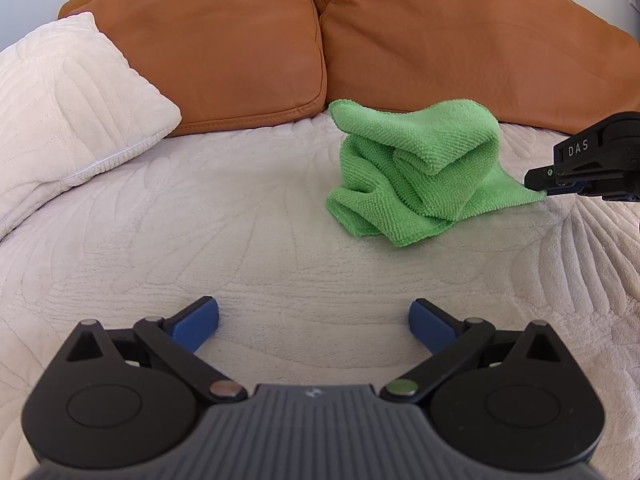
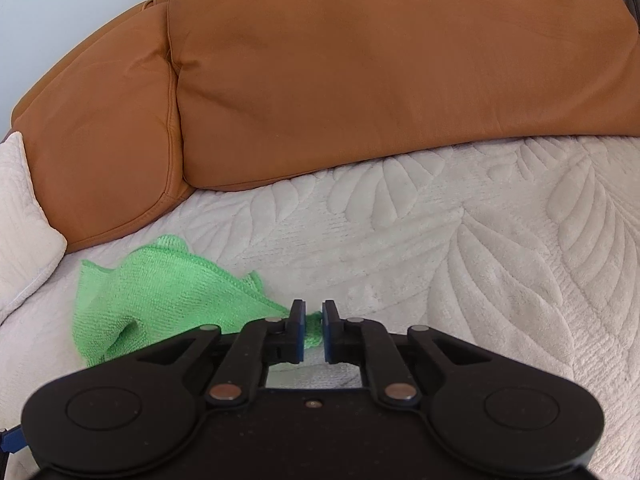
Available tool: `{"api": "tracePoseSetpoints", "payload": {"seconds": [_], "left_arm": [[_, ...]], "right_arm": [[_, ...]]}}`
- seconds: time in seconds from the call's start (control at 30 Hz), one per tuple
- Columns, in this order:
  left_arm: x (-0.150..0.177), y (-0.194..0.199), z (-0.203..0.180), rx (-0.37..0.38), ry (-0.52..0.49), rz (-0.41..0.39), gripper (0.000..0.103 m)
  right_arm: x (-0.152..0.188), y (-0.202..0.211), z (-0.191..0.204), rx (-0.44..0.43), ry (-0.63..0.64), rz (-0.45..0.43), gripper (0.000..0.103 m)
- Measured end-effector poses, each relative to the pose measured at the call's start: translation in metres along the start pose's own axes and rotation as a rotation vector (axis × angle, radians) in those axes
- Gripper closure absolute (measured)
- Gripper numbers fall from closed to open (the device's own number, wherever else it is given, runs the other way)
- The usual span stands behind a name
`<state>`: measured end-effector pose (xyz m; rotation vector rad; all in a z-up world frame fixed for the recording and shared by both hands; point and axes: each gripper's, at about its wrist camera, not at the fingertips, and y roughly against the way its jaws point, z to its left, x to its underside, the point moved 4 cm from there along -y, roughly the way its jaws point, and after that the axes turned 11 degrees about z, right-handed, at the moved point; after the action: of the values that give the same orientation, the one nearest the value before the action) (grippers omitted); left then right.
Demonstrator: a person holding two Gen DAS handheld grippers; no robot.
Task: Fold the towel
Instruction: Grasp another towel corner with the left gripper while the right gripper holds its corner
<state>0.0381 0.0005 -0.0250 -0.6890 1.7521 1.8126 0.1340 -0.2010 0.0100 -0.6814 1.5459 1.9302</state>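
The right tool (image 2: 313, 330) pinches a corner of the crumpled green microfibre towel (image 1: 416, 176) at its 3 o'clock edge; the left tool (image 1: 313, 326) gapes wide, empty, at 7 o'clock.

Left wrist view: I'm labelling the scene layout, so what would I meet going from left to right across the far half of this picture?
White quilted pillow → left tan leather cushion → crumpled green towel → right gripper, pinching the towel's corner.

Green towel (image 1: 420, 176) — crumpled, corner pinched
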Motion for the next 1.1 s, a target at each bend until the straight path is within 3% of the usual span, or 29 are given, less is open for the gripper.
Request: {"api": "tracePoseSetpoints", "payload": {"seconds": [0.27, 0.47, 0.63, 0.67, 0.83, 1.1], "left_arm": [[-0.001, 0.003, 0.003, 0.023, 0.020, -0.015, 0.000], [-0.017, 0.019, 0.015, 0.086, 0.089, -0.091, 0.000], [-0.047, 0.026, 0.039, 0.151, 0.269, -0.122, 0.002], [-0.053, 0.026, 0.042, 0.172, 0.302, -0.121, 0.003], [-0.084, 0.018, 0.044, 0.247, 0.372, -0.130, 0.032], [-0.098, -0.024, 0.042, 0.418, 0.530, -0.030, 0.040]], "right_arm": [[0.001, 0.003, 0.004, 0.021, 0.021, -0.008, 0.097], [0.001, 0.008, 0.002, 0.018, 0.022, -0.009, 0.097], [0.005, 0.010, 0.000, 0.025, 0.036, 0.004, 0.097], [0.006, 0.011, -0.001, 0.026, 0.040, 0.006, 0.097], [0.011, 0.013, -0.003, 0.025, 0.059, 0.015, 0.097], [0.017, 0.016, -0.005, 0.018, 0.085, 0.024, 0.097]]}}
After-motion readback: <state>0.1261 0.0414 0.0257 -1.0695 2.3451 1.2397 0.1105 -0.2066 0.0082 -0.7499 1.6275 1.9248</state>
